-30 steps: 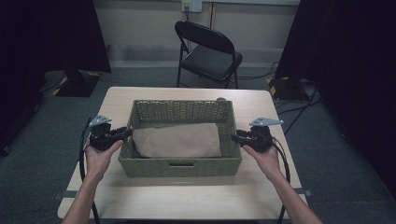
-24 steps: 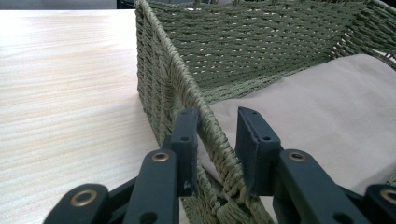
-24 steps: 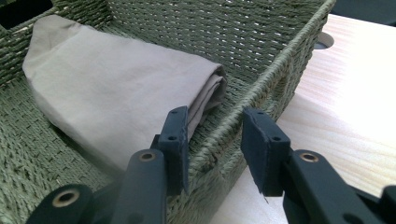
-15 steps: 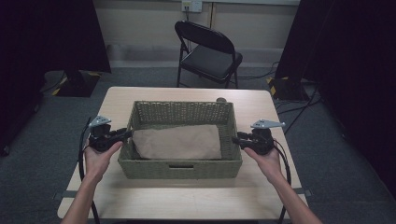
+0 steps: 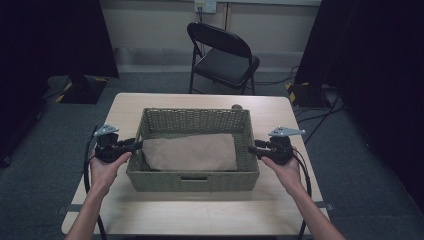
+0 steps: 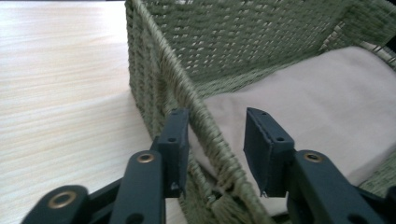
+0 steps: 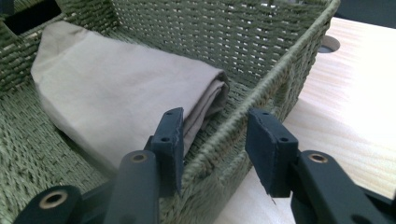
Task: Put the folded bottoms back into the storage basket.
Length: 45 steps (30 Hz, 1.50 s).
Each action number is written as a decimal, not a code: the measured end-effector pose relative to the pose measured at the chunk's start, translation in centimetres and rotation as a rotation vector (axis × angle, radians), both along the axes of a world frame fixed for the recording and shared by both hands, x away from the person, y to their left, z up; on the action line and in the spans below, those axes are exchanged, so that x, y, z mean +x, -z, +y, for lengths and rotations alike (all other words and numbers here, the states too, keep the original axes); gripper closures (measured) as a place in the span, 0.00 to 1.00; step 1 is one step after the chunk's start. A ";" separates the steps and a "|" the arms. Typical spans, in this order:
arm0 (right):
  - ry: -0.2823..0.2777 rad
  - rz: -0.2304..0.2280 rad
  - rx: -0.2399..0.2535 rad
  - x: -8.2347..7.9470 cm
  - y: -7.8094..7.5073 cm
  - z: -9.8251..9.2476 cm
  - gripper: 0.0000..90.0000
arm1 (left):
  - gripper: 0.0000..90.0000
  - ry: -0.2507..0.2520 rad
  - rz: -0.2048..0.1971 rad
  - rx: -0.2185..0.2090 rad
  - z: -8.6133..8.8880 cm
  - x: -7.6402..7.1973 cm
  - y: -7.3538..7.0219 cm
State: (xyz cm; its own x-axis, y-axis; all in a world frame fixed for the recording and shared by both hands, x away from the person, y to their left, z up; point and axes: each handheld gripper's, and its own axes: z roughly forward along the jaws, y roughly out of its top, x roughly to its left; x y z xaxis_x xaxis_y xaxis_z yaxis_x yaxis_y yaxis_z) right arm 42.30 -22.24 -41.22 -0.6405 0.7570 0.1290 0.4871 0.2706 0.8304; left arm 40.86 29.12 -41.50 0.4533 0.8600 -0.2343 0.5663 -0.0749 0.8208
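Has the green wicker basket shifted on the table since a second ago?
No. The basket sits at the same spot on the table, its far rim just short of the round hole.

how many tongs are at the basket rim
2: left tongs straddle the left rim of the basket, right tongs straddle its right rim; both have just been opening.
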 end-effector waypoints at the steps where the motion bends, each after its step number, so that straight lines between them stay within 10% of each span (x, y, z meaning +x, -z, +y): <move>1: -0.001 -0.010 0.009 0.0 -0.2 -0.1 0.60 | 0.62 -0.018 -0.019 -0.002 0.2 -0.3 -0.6; 13: 0.116 -0.059 0.024 -2.1 -1.5 -4.0 0.40 | 0.43 -0.104 -0.029 0.055 3.3 -3.6 -1.5; 26: 0.195 0.009 -0.054 -3.6 2.1 -6.8 0.29 | 0.38 -0.162 0.092 0.167 5.7 -5.4 3.4; 29: 0.203 0.030 -0.061 -3.4 3.6 -7.1 0.30 | 0.41 -0.168 0.128 0.257 5.1 -5.3 4.9; 37: 0.212 0.127 -0.165 -2.6 6.6 -7.2 0.26 | 0.36 -0.113 0.200 0.303 4.5 -5.3 7.2; 41: 0.218 0.190 -0.196 -2.7 8.1 -7.1 0.25 | 0.29 -0.117 0.180 0.327 4.1 -5.5 7.8; 45: 0.237 0.158 -0.230 -3.1 8.5 -6.3 0.20 | 0.22 -0.145 0.124 0.297 3.9 -5.8 8.4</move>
